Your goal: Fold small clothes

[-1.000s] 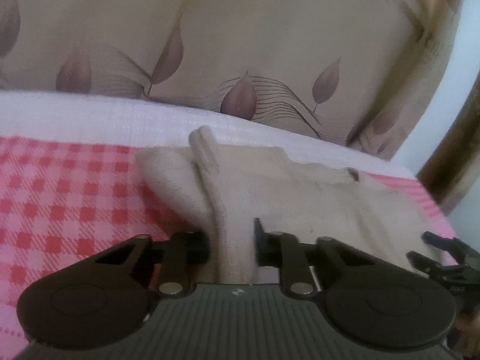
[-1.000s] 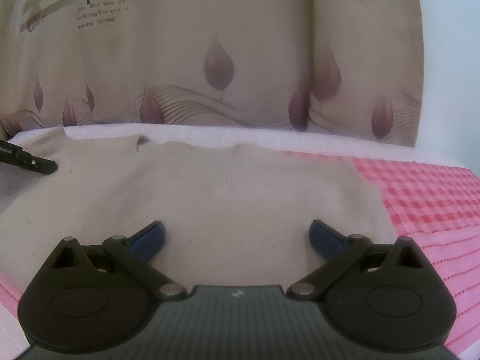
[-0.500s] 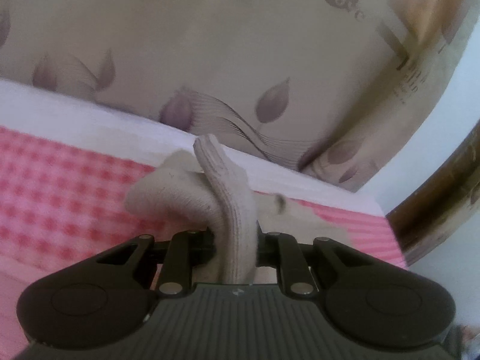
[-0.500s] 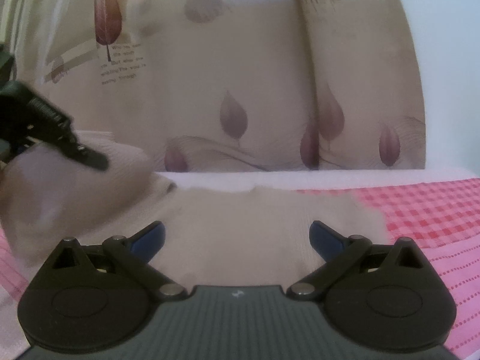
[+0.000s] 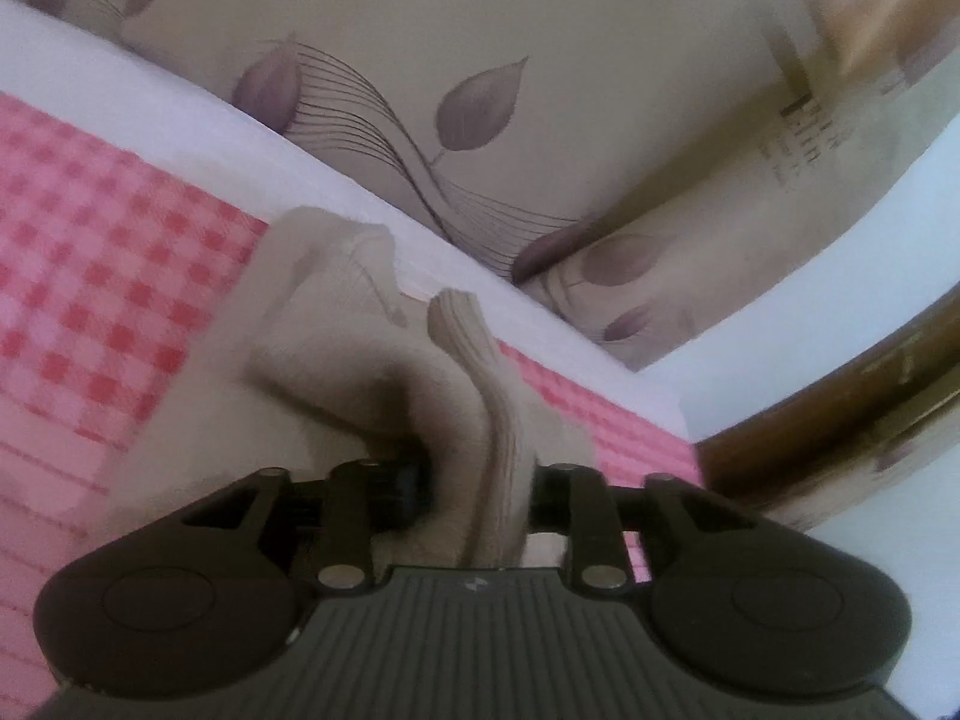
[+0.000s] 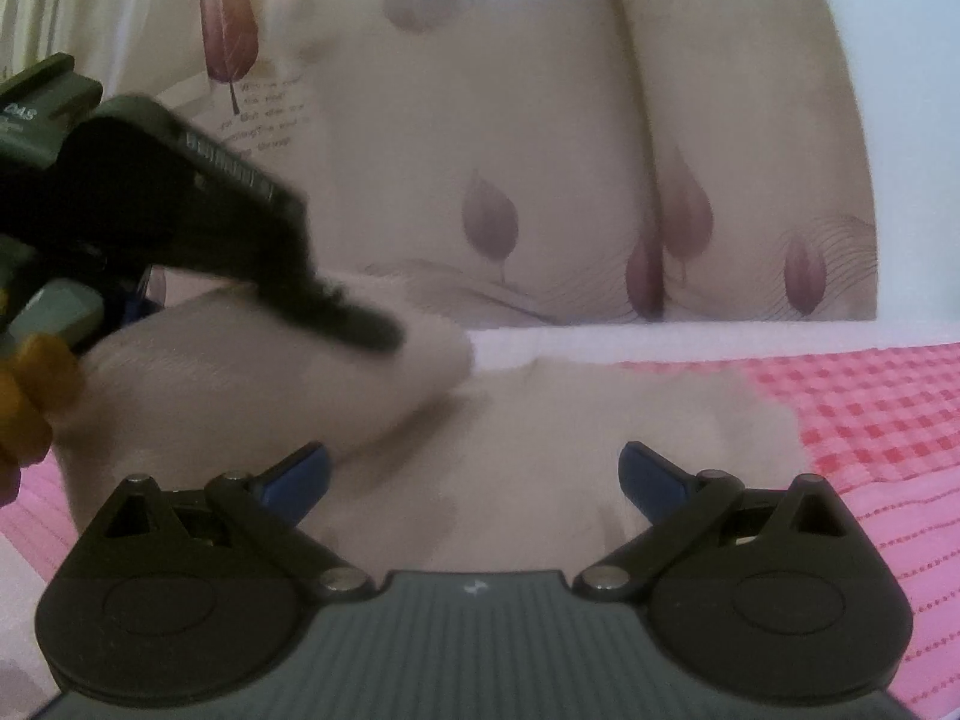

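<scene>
1. Since a second ago the left gripper (image 5: 480,480) has carried its fold of the beige sweater (image 6: 600,450) across and over the garment's body, and the view from it has tilted.
2. Its jaws have just been opening, with a thick ribbed fold of the sweater between them; the cloth fills the gap, and whether the pads press on it I cannot tell.
3. From the right side, the left gripper (image 6: 354,318) shows blurred at the left, above a rolled-over bulge of sweater.
4. Below that bulge the rest of the sweater lies flat on the pink checked bedsheet (image 6: 870,408), its far edge near the white strip along the back.
5. On the right, the right gripper (image 6: 474,474) hovers low over the sweater's near part, its blue-tipped fingers (image 6: 300,471) spread wide with nothing pinched.
6. Behind the bed hangs a beige curtain (image 6: 540,150) printed with purple leaves.
7. At the right of the left view, a brown wooden frame (image 5: 840,420) curves past a pale wall.
</scene>
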A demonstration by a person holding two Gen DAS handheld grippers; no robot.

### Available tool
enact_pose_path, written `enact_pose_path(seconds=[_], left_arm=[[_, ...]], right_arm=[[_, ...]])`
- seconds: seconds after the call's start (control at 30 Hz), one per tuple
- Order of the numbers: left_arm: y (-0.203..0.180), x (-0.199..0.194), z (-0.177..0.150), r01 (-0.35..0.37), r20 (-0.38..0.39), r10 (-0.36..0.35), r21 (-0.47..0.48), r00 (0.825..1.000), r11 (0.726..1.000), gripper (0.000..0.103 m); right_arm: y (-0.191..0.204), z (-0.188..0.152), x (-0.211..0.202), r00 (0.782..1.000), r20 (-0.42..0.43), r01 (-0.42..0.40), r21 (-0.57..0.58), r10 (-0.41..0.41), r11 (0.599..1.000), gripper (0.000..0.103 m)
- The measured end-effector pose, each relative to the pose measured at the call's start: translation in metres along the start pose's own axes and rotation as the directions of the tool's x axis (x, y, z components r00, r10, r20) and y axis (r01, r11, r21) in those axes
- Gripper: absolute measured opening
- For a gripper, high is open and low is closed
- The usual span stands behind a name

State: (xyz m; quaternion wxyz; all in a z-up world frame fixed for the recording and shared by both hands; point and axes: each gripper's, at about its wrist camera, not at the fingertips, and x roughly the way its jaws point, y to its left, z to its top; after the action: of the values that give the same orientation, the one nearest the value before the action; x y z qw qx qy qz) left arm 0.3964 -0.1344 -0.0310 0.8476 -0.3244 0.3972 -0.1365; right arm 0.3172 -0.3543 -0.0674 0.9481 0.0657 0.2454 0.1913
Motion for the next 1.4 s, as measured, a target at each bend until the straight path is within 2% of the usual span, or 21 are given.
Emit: enact_pose_path(seconds=[0.07,0.17,0.23,0.27,0.33,0.4,0.47,0.53,0.6,0.63,0.67,0.73,0.8,0.9,0.97,1.03,1.13,1.17,1.2,1.23,1.4], left_arm=[[0.000,-0.004,0.002,0.054,-0.004,-0.054,-0.009,0.999,0.998,0.046],[-0.004,-0.020,0.006,0.173,-0.013,-0.173,0.003,0.985,0.985,0.048],[-0.004,-0.034,0.008,0.284,0.006,-0.284,-0.008,0.959,0.959,0.067],[-0.003,-0.046,0.007,0.303,0.044,-0.303,0.016,0.952,0.953,0.071],[0.001,-0.069,0.001,0.290,0.136,-0.303,0.107,0.943,0.951,0.081],[0.013,-0.087,-0.010,0.226,0.208,-0.261,0.176,0.943,0.958,0.084],[0.030,-0.091,-0.023,0.162,0.231,-0.214,0.227,0.949,0.960,0.084],[0.051,-0.087,-0.039,0.130,0.205,-0.182,0.245,0.962,0.961,0.083],[0.067,-0.082,-0.057,0.148,0.183,-0.196,0.247,0.963,0.958,0.083],[0.073,-0.081,-0.067,0.164,0.182,-0.212,0.250,0.960,0.954,0.083],[0.075,-0.078,-0.074,0.179,0.186,-0.231,0.257,0.955,0.950,0.083],[0.074,-0.073,-0.090,0.210,0.185,-0.272,0.297,0.944,0.932,0.083],[0.066,-0.066,-0.099,0.226,0.149,-0.295,0.360,0.944,0.905,0.083],[0.055,-0.058,-0.117,0.230,0.110,-0.313,0.464,0.943,0.856,0.087],[0.055,-0.055,-0.127,0.236,0.105,-0.329,0.500,0.938,0.833,0.090],[0.059,-0.058,-0.132,0.276,0.087,-0.369,0.514,0.925,0.812,0.095],[0.063,-0.057,-0.133,0.290,0.086,-0.380,0.498,0.921,0.817,0.095],[0.065,-0.058,-0.133,0.298,0.089,-0.386,0.488,0.918,0.820,0.095],[0.069,-0.061,-0.132,0.305,0.096,-0.392,0.471,0.915,0.827,0.097],[0.072,-0.061,-0.131,0.308,0.106,-0.394,0.453,0.913,0.837,0.101],[0.090,-0.069,-0.122,0.260,0.227,-0.345,0.331,0.911,0.907,0.103]], right_arm=[[0.000,0.000,0.004,1.000,-0.026,-0.015,-0.006,0.015,1.000,0.103],[0.000,0.001,0.007,0.999,-0.041,-0.024,-0.008,0.024,1.000,0.103],[0.000,0.001,0.009,0.998,-0.055,-0.034,-0.009,0.033,0.999,0.103],[0.000,0.001,0.010,0.997,-0.065,-0.041,-0.011,0.040,0.999,0.103],[-0.001,0.001,0.014,0.992,-0.100,-0.078,-0.016,0.077,0.997,0.103],[0.000,0.001,0.021,0.978,-0.162,-0.135,-0.021,0.130,0.991,0.103],[-0.002,0.003,0.023,0.964,-0.208,-0.174,-0.024,0.165,0.985,0.103],[-0.012,0.006,0.016,0.942,-0.228,-0.243,0.042,0.246,0.969,0.103],[-0.035,0.006,0.012,0.888,-0.212,-0.361,0.227,0.408,0.904,0.103],[-0.049,0.004,0.011,0.848,-0.179,-0.422,0.341,0.499,0.840,0.103],[-0.059,0.000,0.011,0.823,-0.137,-0.455,0.424,0.552,0.783,0.103],[-0.074,-0.005,0.013,0.814,-0.067,-0.454,0.545,0.576,0.705,0.103],[-0.083,-0.009,0.021,0.809,-0.017,-0.450,0.625,0.587,0.638,0.103],[-0.086,-0.006,0.032,0.818,0.025,-0.434,0.682,0.575,0.588,0.103],[-0.082,0.001,0.041,0.831,0.009,-0.413,0.680,0.557,0.606,0.103],[-0.074,0.008,0.048,0.849,-0.019,-0.390,0.653,0.529,0.650,0.103],[-0.058,0.012,0.055,0.877,-0.069,-0.350,0.587,0.476,0.730,0.099],[-0.051,0.014,0.060,0.889,-0.096,-0.329,0.545,0.448,0.771,0.086],[-0.044,0.016,0.063,0.902,-0.130,-0.300,0.498,0.412,0.814,0.060],[-0.038,0.015,0.065,0.915,-0.165,-0.261,0.454,0.368,0.852,0.049],[-0.026,0.024,0.064,0.949,-0.188,-0.189,0.303,0.253,0.934,0.029]])
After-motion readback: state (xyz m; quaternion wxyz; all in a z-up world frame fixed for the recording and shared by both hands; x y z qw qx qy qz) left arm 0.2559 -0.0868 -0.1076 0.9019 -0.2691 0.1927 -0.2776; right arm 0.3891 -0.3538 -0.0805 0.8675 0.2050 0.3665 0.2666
